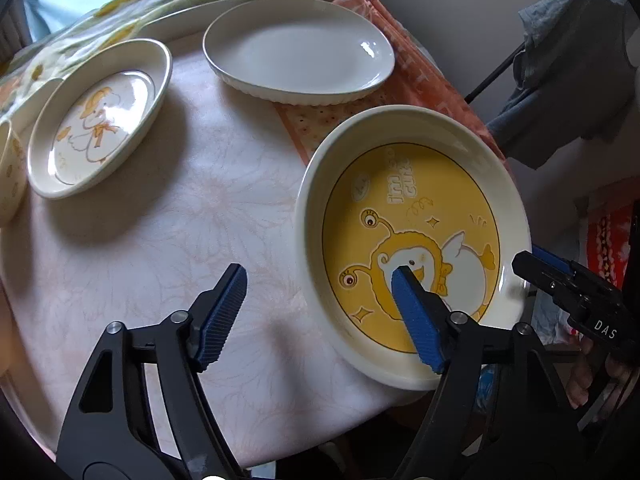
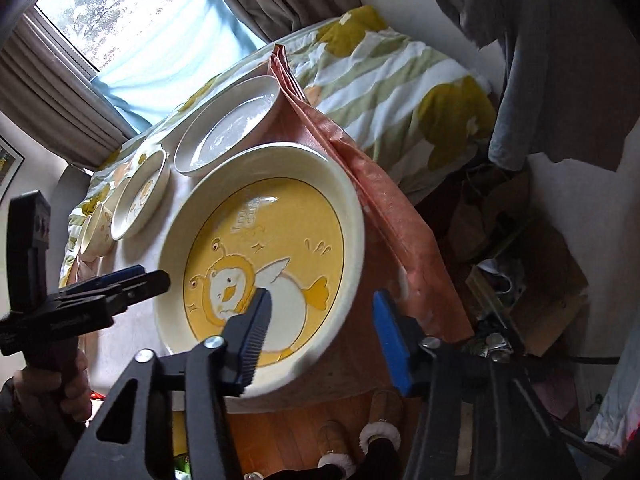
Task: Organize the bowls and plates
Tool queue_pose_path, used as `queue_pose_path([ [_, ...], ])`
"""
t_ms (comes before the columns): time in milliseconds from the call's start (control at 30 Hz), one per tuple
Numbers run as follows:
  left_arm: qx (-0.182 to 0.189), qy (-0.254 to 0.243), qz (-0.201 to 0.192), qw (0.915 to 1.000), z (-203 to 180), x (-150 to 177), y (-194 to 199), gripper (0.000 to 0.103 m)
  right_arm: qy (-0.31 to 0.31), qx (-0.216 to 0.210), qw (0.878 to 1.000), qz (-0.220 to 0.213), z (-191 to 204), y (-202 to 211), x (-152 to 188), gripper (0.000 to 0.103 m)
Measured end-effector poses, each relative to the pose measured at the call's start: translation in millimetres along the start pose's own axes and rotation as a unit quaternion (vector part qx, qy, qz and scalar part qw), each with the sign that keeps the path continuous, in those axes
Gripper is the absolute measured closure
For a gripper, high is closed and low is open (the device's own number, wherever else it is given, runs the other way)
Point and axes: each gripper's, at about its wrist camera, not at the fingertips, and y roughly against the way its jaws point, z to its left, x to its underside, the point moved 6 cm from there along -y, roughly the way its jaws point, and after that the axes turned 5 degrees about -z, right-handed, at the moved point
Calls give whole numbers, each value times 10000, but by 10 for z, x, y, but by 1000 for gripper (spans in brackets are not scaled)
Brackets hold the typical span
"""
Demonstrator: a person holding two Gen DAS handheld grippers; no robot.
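Left gripper [image 1: 320, 300] spread wide, nothing between the jaws: one blue-padded finger hanging over bare tablecloth, the other reaching in over the near rim of the yellow duck plate [image 1: 412, 248], contact with the plate floor impossible to judge. Right gripper [image 2: 324, 324] also spread wide, straddling the right rim of that same plate, dark ribbed finger inside above the duck picture, blue pad outside the rim with a gap showing; no grip closed on the rim. Yellow duck plate at the near right edge of the round table [image 1: 180, 240], partly on a pink patterned cloth [image 1: 312, 124] and slightly overhanging the edge. Farther back, a plain white oval dish [image 1: 298, 48], resting partly on the pink cloth. To the left, apart from both, a cream plate with an orange duck drawing [image 1: 100, 120], and just beside it at the frame edge a small patterned bowl [image 1: 10, 172]. Behind the table, a bed with green-and-yellow floral bedding [image 2: 400, 76], a curtained window [image 2: 120, 12], and slippered feet [image 2: 360, 444] on the wooden floor below the table edge.
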Motion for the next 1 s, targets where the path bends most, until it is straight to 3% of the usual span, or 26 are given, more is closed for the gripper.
queue_pose_path([
  [33,-8,-17,19,10000,-3,-11,-30,38,0,-66,10000,26,-11,-32,-20,70],
  [133,-11,-47,96,9999,-5,-44,-125,55,3,-162,9998,94,-17,-120,-71,75],
  [200,98,-35,174,9998,-3,-59,-161,73,30,-158,9998,77,-40,-160,-116,78],
  [333,-17,-114,284,9995,20,-80,-220,86,142,-132,9998,57,-68,-210,-159,89],
  [467,75,-8,344,9994,58,-108,-249,89,147,-220,9996,139,-113,-268,-188,93],
  [867,-183,-261,273,9991,-13,-137,-242,89,583,-7,9980,259,-69,-289,-257,93],
  [1000,-204,-103,160,9996,45,-115,-136,89,753,-14,9969,207,8,-272,-332,93],
])
